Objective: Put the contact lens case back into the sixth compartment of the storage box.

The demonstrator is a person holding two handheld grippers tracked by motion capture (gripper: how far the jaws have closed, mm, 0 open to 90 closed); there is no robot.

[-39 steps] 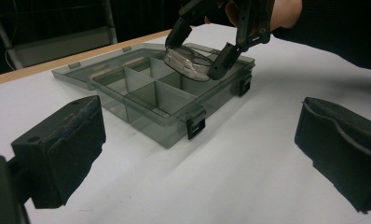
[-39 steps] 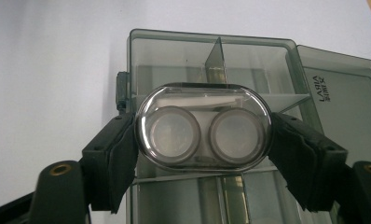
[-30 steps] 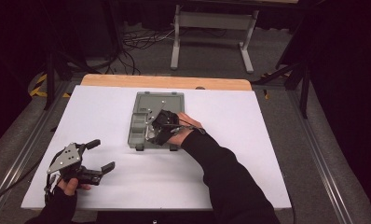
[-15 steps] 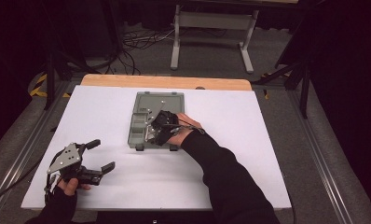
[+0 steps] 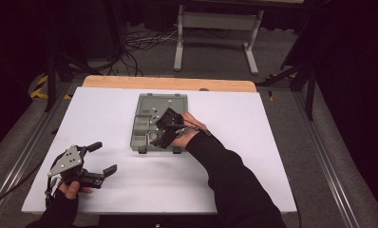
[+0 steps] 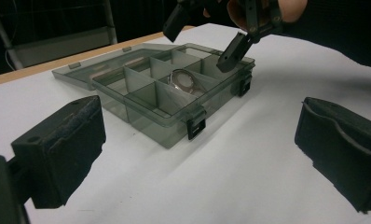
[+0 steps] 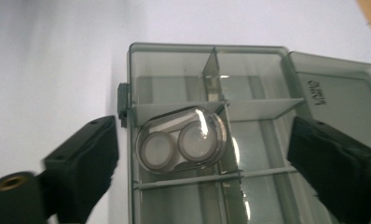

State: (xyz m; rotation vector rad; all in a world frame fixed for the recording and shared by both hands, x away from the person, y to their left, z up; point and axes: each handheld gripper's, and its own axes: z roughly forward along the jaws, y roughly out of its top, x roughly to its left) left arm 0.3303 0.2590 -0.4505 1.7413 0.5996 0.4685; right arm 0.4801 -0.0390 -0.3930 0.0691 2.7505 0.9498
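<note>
Nearest the person, the left gripper (image 5: 98,157) rests low on the white surface (image 5: 272,142), held in the left hand (image 5: 70,189) at the front left corner — its jaws stand wide apart with nothing between them, pointing across toward the middle of the surface.

Farther in, well apart from it, lies a grey see-through box (image 5: 151,122) with its lid (image 5: 159,100) folded flat open on the far side. The box is split by dividers into small compartments, and two dark latches sit on its near edge.

The right gripper (image 5: 162,135) hangs over the box, held in the right hand (image 5: 191,133), tilted down toward a compartment at the near side. Its jaws have just been opening and now stand released, one on each side of a small clear case (image 7: 182,139) with two round wells. The case lies inside a compartment next to the box's front wall — the pads are clear of it, not pressing.

Beyond the surface's wooden far edge (image 5: 168,83) stand a metal frame (image 5: 215,28) and loose cables (image 5: 144,45) on the floor.
</note>
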